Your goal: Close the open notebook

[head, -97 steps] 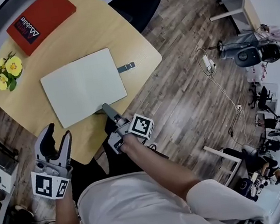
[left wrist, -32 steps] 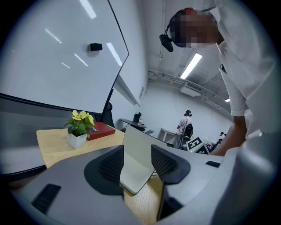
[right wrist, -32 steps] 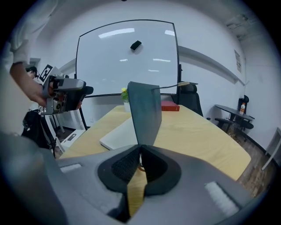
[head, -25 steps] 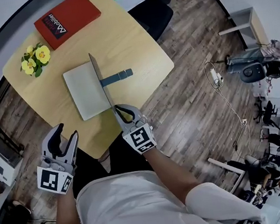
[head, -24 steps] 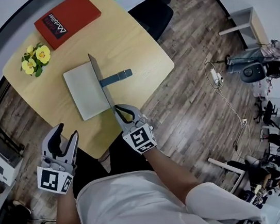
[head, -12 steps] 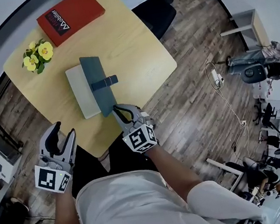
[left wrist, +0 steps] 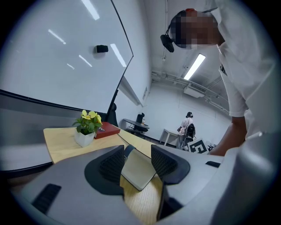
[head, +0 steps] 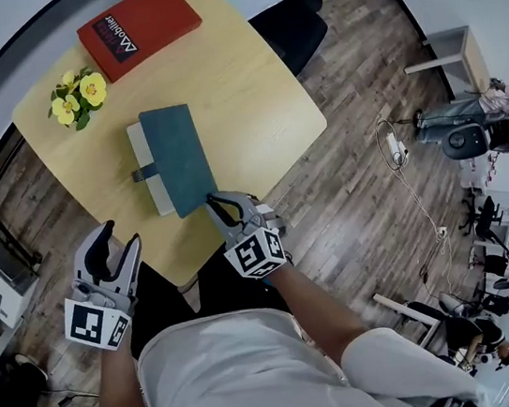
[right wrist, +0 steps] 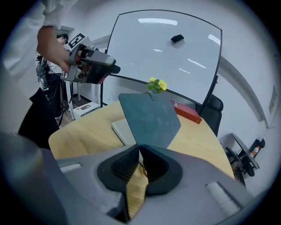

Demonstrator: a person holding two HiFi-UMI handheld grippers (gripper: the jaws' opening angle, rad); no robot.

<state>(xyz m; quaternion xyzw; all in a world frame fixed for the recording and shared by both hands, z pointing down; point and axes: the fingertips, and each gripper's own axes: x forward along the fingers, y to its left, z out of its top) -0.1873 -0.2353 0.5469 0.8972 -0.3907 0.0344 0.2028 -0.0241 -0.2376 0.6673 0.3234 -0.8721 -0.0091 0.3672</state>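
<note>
The right gripper (right wrist: 139, 151) has its jaws nearly together, pinched on the near corner of the dark teal cover (right wrist: 149, 116). From that grip the cover slopes up and away. In the right gripper view it is tilted above the pale pages (right wrist: 124, 129), which lie just ahead and to the left of the jaws.

In the head view the notebook (head: 172, 161) lies on the table (head: 249, 104) just beyond the fingertips. The cover lies over most of the page block, and a strip of pages shows along the far side. A strap (head: 143, 174) pokes out there over the pages.

The close looks almost done. To finish well, the gripper should probably lower the corner away from itself and downward. The pinch should likely loosen only once the cover lies flat with its edges lined up on the block. A release from height could let the cover slap down or nudge the notebook askew. The strap may get trapped under the cover.

The left gripper (head: 115, 250) hangs off the table's near edge, well to the left of the right one. Its jaws are wide apart and empty.
</note>
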